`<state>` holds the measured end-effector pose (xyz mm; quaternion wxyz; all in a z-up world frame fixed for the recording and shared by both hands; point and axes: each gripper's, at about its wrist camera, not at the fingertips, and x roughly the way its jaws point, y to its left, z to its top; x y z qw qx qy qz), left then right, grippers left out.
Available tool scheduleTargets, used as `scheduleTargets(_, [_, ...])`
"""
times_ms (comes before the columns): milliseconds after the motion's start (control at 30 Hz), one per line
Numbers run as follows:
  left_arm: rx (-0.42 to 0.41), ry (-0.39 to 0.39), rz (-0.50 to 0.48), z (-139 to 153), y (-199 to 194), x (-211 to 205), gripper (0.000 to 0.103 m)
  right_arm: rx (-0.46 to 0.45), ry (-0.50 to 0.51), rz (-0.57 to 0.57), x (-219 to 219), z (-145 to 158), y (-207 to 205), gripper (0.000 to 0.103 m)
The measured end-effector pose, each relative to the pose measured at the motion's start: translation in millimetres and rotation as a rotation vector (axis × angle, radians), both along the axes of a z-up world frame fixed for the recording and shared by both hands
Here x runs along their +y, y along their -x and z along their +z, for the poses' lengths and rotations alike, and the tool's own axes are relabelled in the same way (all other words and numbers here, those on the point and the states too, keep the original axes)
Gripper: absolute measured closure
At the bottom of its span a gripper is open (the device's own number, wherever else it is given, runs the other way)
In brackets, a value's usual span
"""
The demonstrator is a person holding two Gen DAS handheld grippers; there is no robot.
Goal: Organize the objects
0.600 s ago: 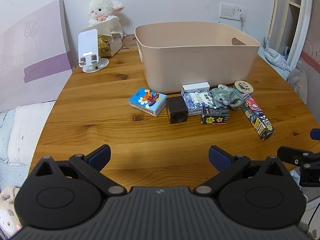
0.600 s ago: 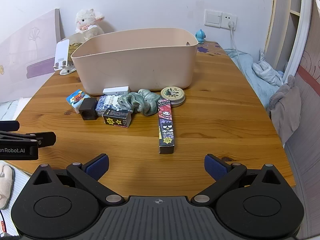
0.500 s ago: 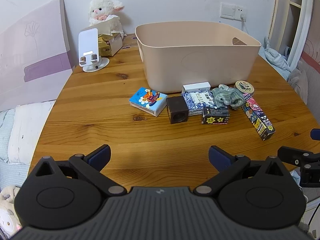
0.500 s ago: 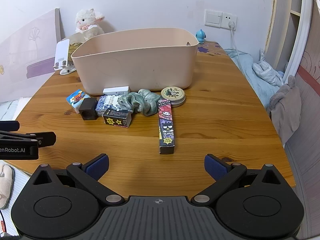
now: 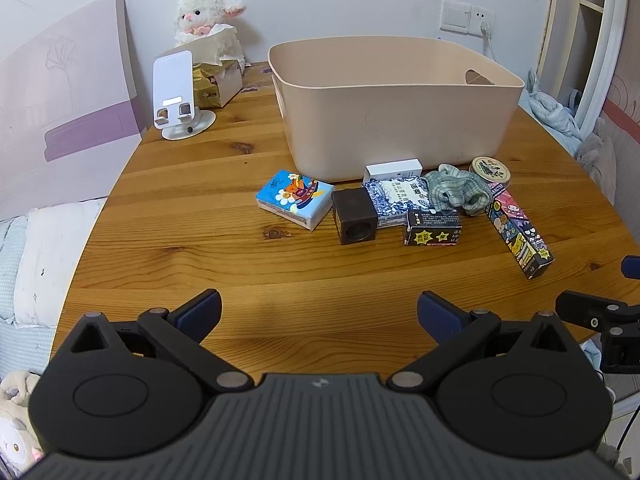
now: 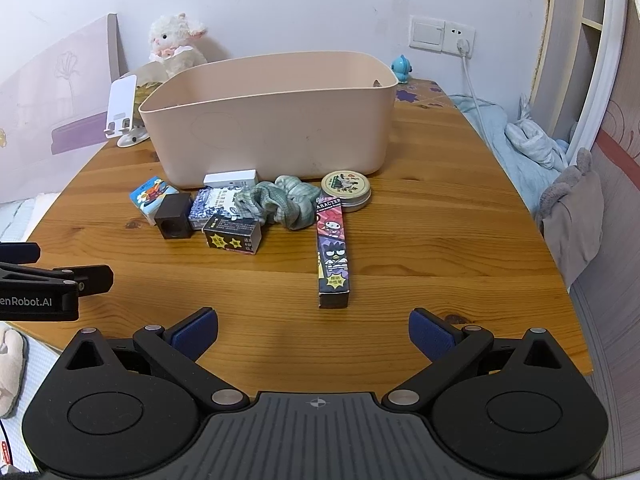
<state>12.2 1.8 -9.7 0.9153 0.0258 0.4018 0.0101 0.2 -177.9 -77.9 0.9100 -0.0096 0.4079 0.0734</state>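
A beige bin stands on the wooden table. In front of it lie a blue tissue pack, a dark brown cube, a blue-white packet, a white box, a black star box, a green scrunchie, a round tin and a long cartoon box. My left gripper and right gripper are open and empty, near the table's front edge, apart from all objects.
A white phone stand, a tissue box and a plush lamb stand at the back left. A blue figurine sits at the back right by the wall socket. Bedding lies beyond both table sides.
The left gripper's view has shifted very slightly; the objects have not moved and both grippers stay open.
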Motion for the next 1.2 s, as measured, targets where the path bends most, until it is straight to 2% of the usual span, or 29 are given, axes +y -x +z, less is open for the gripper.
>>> scheduleTargets(1200, [0.023, 0.012, 0.002, -4.8, -8.2, 7.8, 0.0, 0.005, 0.001, 0.005, 2.1, 3.6, -4.7, 0.0])
